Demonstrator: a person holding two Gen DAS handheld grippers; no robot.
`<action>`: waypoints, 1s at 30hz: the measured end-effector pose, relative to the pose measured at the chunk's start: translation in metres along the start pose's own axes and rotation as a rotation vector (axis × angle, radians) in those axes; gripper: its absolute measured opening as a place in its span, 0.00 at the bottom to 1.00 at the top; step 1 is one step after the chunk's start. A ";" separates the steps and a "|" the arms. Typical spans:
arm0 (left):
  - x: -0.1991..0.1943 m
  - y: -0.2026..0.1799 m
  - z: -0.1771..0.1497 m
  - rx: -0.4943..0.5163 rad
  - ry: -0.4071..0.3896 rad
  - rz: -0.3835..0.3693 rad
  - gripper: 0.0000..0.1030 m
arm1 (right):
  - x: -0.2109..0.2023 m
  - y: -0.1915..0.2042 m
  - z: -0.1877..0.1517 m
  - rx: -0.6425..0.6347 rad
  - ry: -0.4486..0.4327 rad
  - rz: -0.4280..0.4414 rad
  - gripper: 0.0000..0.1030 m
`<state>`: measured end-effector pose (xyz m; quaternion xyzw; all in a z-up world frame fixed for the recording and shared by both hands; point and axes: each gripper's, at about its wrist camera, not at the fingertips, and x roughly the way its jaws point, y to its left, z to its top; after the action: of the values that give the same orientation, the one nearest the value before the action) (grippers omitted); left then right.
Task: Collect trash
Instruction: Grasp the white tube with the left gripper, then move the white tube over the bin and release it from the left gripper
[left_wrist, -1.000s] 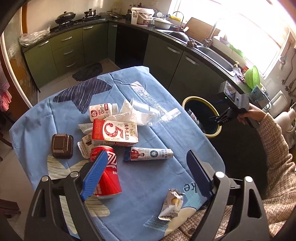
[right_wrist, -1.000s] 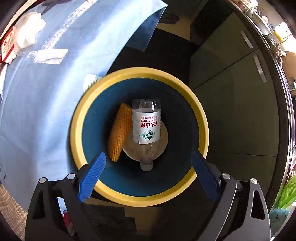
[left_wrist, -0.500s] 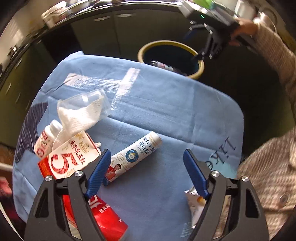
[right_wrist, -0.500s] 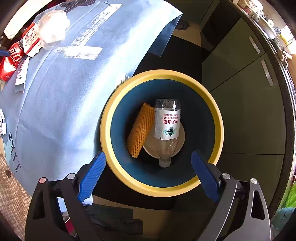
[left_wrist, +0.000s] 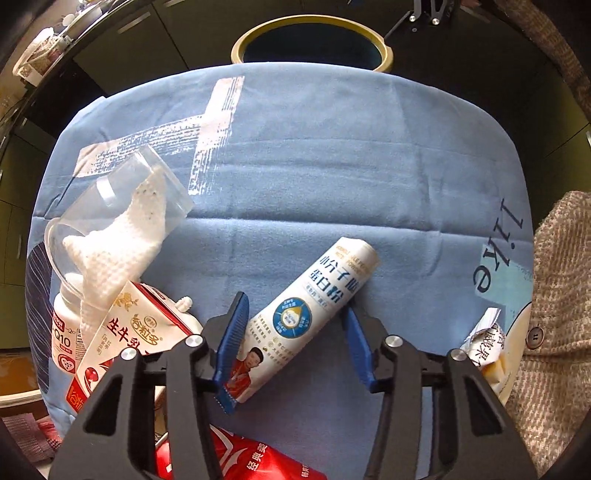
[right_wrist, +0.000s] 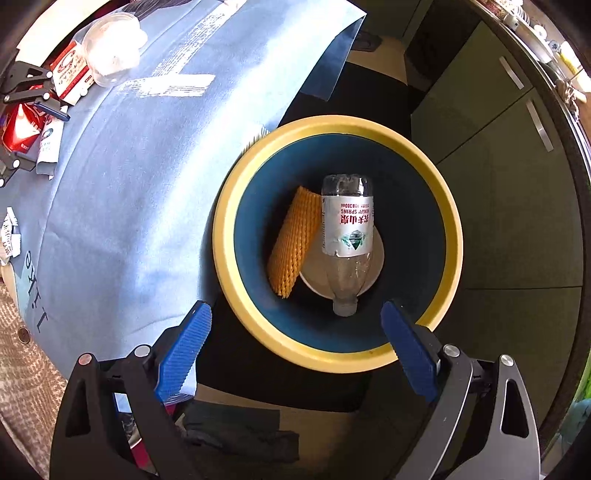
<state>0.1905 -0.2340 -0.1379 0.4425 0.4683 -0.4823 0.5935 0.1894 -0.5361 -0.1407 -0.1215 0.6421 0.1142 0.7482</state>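
A white tube (left_wrist: 314, 295) with blue print lies slantwise on the blue tablecloth (left_wrist: 332, 166). My left gripper (left_wrist: 295, 304) points down over it, its jaws closing, and both blue pads touch the tube's sides. My right gripper (right_wrist: 295, 306) hangs open over the yellow-rimmed bin (right_wrist: 225, 236) beside the table, with nothing between its fingers. Inside the bin lie a clear water bottle (right_wrist: 347, 225) and a yellow foam net (right_wrist: 291, 240). The bin's rim (left_wrist: 310, 22) also shows past the table's far edge in the left wrist view.
Left of the tube lie a clear cup stuffed with tissue (left_wrist: 122, 214), a red and white milk carton (left_wrist: 125, 332) and a small white bottle (left_wrist: 64, 332). A red can (left_wrist: 251, 458) is under the gripper, a crumpled wrapper (left_wrist: 484, 343) at right. Green cabinets (right_wrist: 498, 166) stand behind the bin.
My left gripper rolled, came down over the white tube, and its jaws narrowed onto it. In the right wrist view the bin slid right; the right gripper stayed open.
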 end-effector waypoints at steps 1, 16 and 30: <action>0.000 0.001 -0.001 -0.003 0.000 -0.006 0.44 | 0.000 0.000 -0.001 0.002 -0.003 0.001 0.89; -0.052 -0.020 0.021 -0.041 -0.115 -0.047 0.18 | -0.034 0.013 -0.031 0.050 -0.176 0.075 0.89; -0.024 -0.041 0.228 0.044 -0.180 -0.094 0.18 | -0.082 -0.009 -0.162 0.283 -0.335 0.059 0.89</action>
<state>0.1775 -0.4588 -0.0786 0.3877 0.4224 -0.5578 0.6001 0.0289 -0.5986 -0.0827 0.0243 0.5218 0.0635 0.8504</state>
